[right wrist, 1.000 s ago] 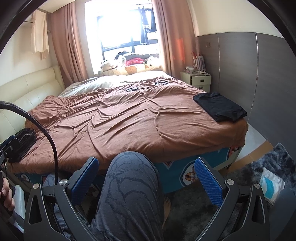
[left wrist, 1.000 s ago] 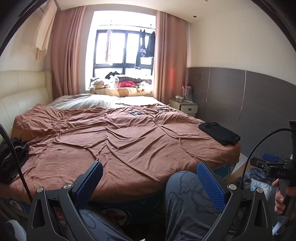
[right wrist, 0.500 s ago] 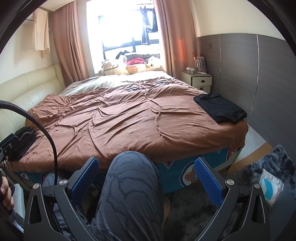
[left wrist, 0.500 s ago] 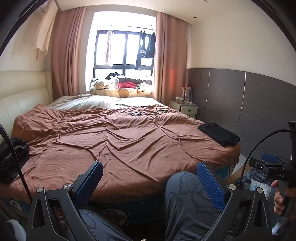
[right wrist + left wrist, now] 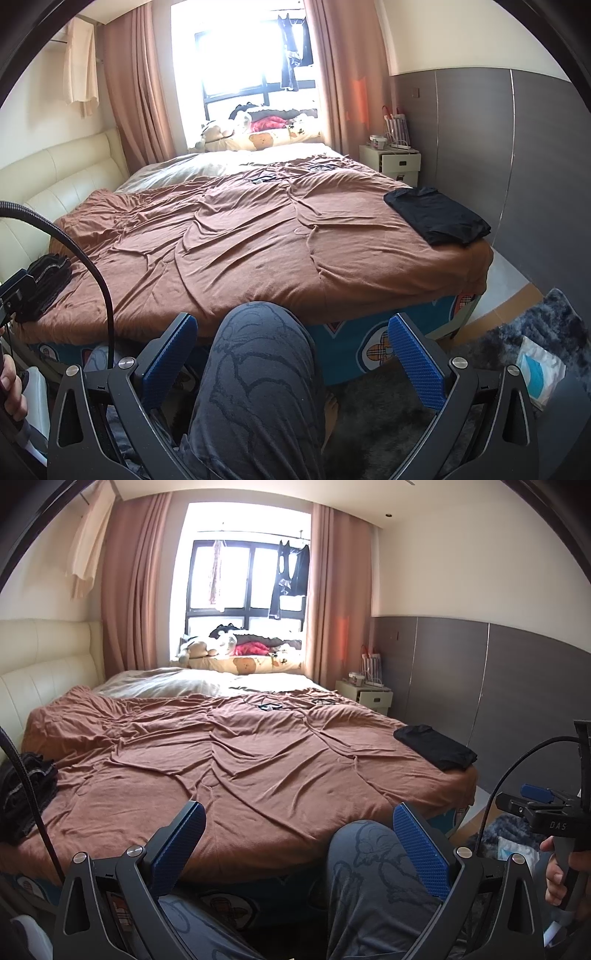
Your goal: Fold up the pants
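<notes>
Across the bed (image 5: 236, 760), a wrinkled brown cover is being shown spread from the cream headboard toward the foot. At the bed's foot-end corner by the grey wall panel, a folded black garment (image 5: 437, 216) is being seen lying flat on the cover; whether it is pants cannot be told. At the bed's opposite near edge, beside the headboard, a crumpled dark pile of clothing (image 5: 27, 794) is being seen, loose and unfolded. Beyond the bed, a white nightstand (image 5: 397, 160) is being seen with small items on top, too small to name. The left hand-held gripper (image 5: 299, 845) is being held wide apart, with nothing between its blue pads, before the bed's near edge and over a knee in grey patterned trousers. The right hand-held gripper (image 5: 293, 356) is likewise being held wide and empty over a knee (image 5: 258, 354), with a grey rug (image 5: 524, 332) below the bed's foot corner.
</notes>
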`<action>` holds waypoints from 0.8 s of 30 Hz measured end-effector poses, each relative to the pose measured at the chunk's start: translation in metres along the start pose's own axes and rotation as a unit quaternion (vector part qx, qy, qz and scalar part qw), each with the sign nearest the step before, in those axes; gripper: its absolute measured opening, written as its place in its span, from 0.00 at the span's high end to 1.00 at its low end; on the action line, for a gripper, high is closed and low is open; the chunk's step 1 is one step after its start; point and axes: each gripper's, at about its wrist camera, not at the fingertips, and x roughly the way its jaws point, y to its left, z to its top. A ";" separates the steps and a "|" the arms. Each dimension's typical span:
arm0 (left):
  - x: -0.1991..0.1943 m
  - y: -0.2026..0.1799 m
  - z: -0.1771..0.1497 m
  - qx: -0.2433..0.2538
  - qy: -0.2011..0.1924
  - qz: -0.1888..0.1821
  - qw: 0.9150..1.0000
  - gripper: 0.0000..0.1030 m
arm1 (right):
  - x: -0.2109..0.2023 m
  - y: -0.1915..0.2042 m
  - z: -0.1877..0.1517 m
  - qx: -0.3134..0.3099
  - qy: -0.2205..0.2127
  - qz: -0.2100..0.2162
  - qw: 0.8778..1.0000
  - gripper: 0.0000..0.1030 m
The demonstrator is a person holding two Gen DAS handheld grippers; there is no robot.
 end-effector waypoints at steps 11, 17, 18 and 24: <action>-0.002 0.000 -0.001 -0.002 0.000 0.002 1.000 0.00 | -0.001 -0.001 0.000 -0.004 0.000 0.002 1.000 0.00; -0.002 -0.001 -0.002 -0.004 0.000 0.002 1.000 0.01 | -0.001 -0.001 0.001 -0.003 0.001 0.002 1.000 0.00; -0.002 -0.001 -0.002 -0.004 0.000 0.002 1.000 0.01 | -0.001 -0.001 0.001 -0.003 0.001 0.001 1.000 0.00; -0.003 -0.003 -0.003 -0.005 0.001 -0.002 1.000 0.01 | -0.001 -0.003 0.001 -0.005 0.003 0.002 1.000 0.00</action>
